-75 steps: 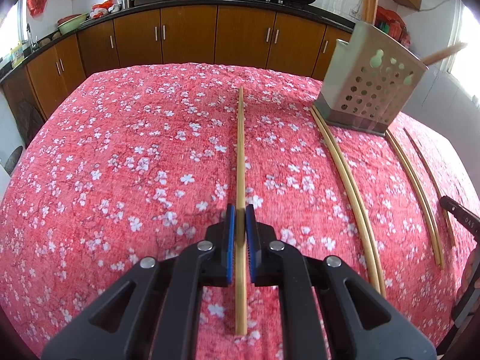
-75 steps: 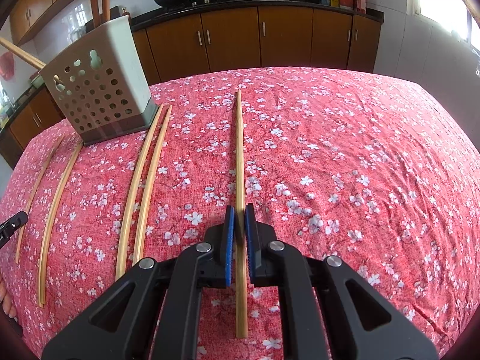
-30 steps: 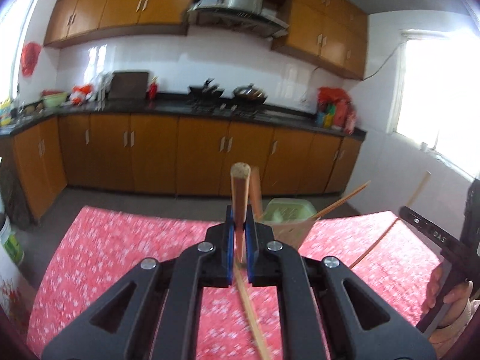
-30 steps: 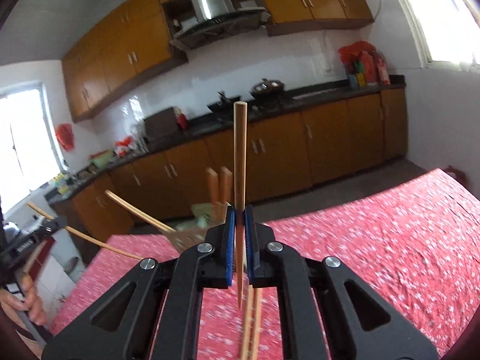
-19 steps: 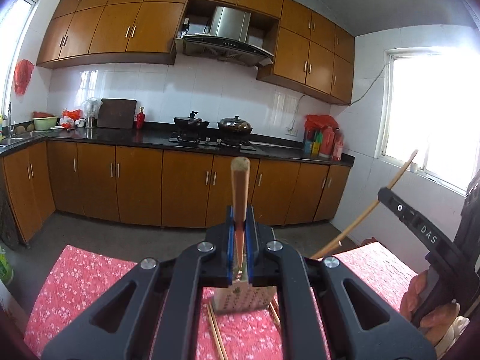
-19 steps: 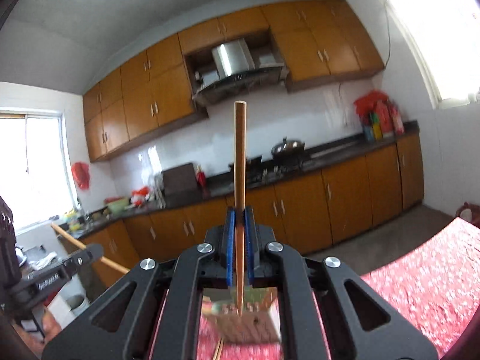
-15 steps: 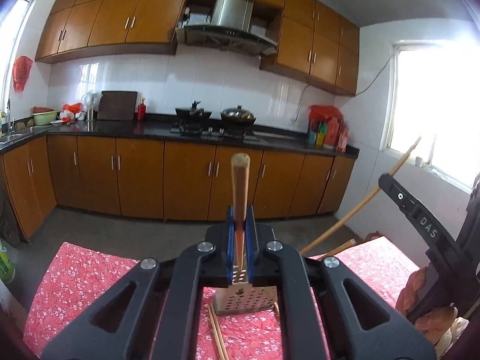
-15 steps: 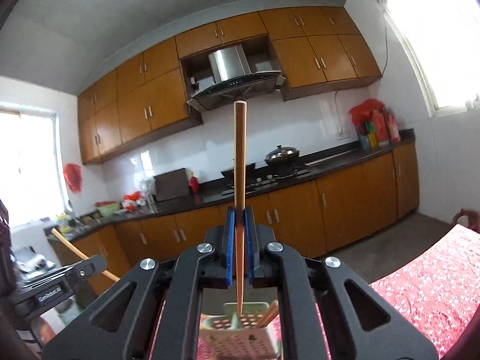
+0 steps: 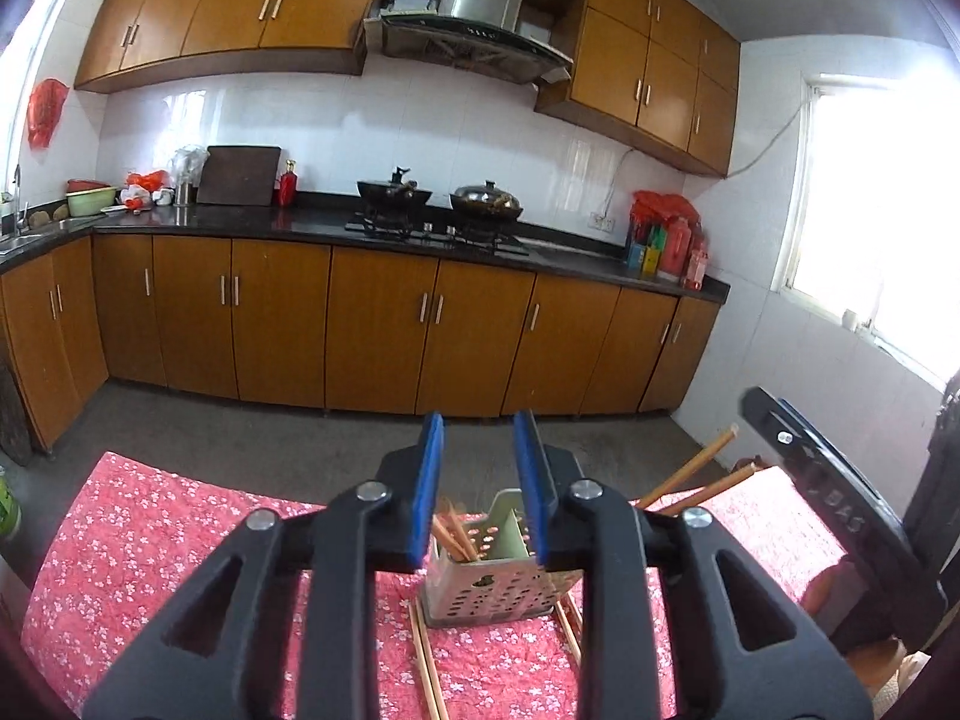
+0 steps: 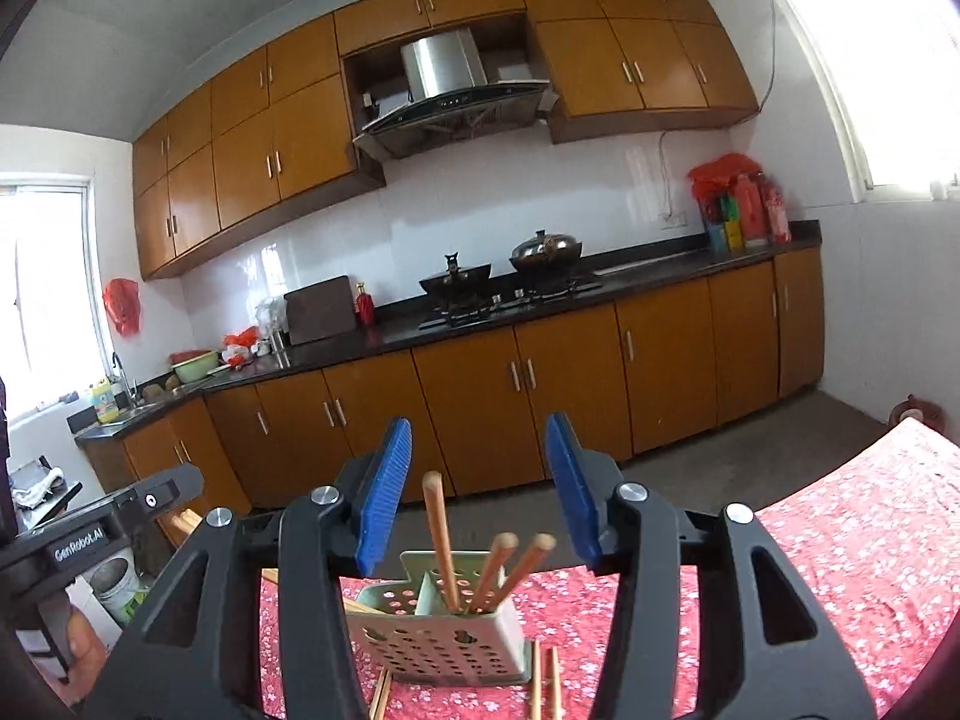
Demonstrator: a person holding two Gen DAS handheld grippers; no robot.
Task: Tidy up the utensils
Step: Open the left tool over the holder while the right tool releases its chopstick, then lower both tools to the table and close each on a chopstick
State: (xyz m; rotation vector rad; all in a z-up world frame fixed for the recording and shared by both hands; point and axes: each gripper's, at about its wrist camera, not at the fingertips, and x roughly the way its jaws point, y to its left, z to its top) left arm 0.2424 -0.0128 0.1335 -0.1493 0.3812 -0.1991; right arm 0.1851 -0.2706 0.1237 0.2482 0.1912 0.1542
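Both tools sat above the utensil holder [image 9: 489, 585], pointing toward the kitchen cabinets [image 9: 384, 330]. My left tool [image 9: 478, 489] had just been opening; its blue pads stood apart with nothing between them, so released. My right tool [image 10: 478, 489] had just been opening too, wider, pads clear of everything, released as well. The holder, pale green with round holes, stood upright on the worktop [image 10: 840, 528], which wore a red flowered cloth. From the right wrist view three chopsticks [image 10: 444, 546] stood in the holder's right compartment, one near upright, two leaning right. From the left wrist view chopstick tips [image 9: 453, 537] showed in the holder behind the left pad, and two more sticks [image 9: 690, 471] angled up to the right, beside the other tool's black body. More chopsticks still lay flat on the cloth: a pair [image 9: 426, 660] left of the holder's base and others [image 10: 545, 681] just beside its right edge. A hand [image 10: 84, 642] gripped the left tool's handle at the frame edge.
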